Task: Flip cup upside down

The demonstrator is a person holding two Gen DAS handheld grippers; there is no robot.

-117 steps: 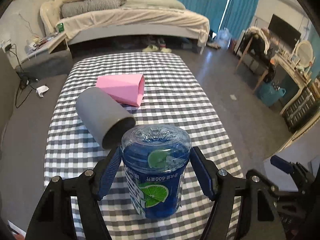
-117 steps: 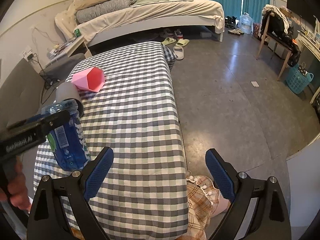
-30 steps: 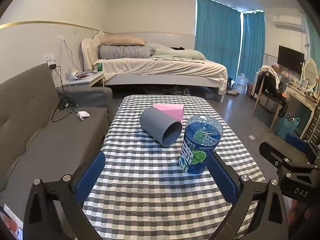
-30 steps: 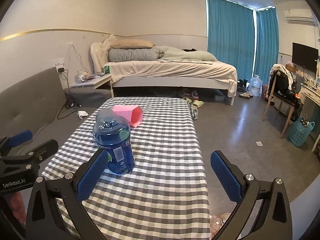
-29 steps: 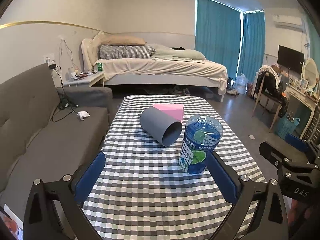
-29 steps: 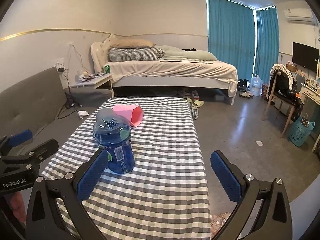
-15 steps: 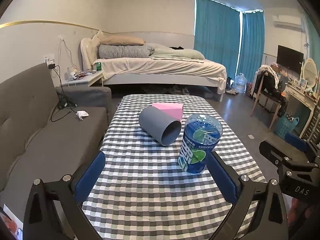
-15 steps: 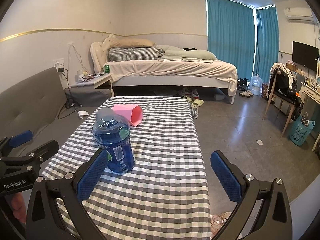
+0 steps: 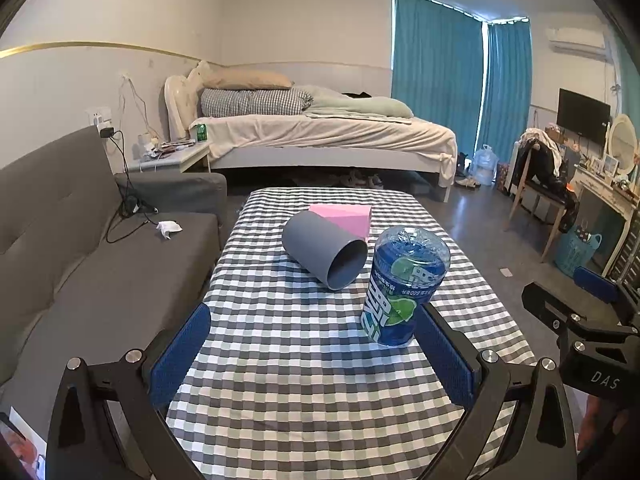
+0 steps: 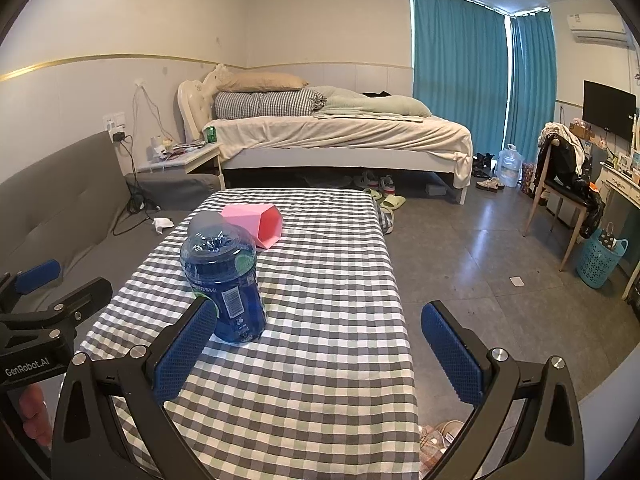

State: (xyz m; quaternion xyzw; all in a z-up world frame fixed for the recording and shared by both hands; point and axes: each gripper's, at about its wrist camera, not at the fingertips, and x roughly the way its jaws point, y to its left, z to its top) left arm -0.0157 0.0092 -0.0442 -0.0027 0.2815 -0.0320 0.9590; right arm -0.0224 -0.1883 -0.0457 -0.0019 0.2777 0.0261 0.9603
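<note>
A blue see-through plastic cup (image 9: 404,284) (image 10: 224,280) with a lime label stands on the checked tablecloth (image 9: 300,360) (image 10: 340,280), its dimpled base upward. It sits just beyond my left gripper's right finger. My left gripper (image 9: 312,344) is open and empty, pulled back from the cup over the table's near end. My right gripper (image 10: 320,344) is also open and empty, with the cup just past its left finger. Each gripper shows at the edge of the other's view.
A grey cup (image 9: 324,250) lies on its side behind the blue one, mouth toward me. A pink faceted cup (image 9: 348,216) (image 10: 256,220) lies on its side further back. A grey sofa (image 9: 80,260) runs along the left; a bed (image 10: 340,132) stands beyond the table.
Since 3.9 s ago my left gripper has let go of the blue cup, which now stands on the table, and both grippers have drawn back. Over the last second almost nothing has moved.
</note>
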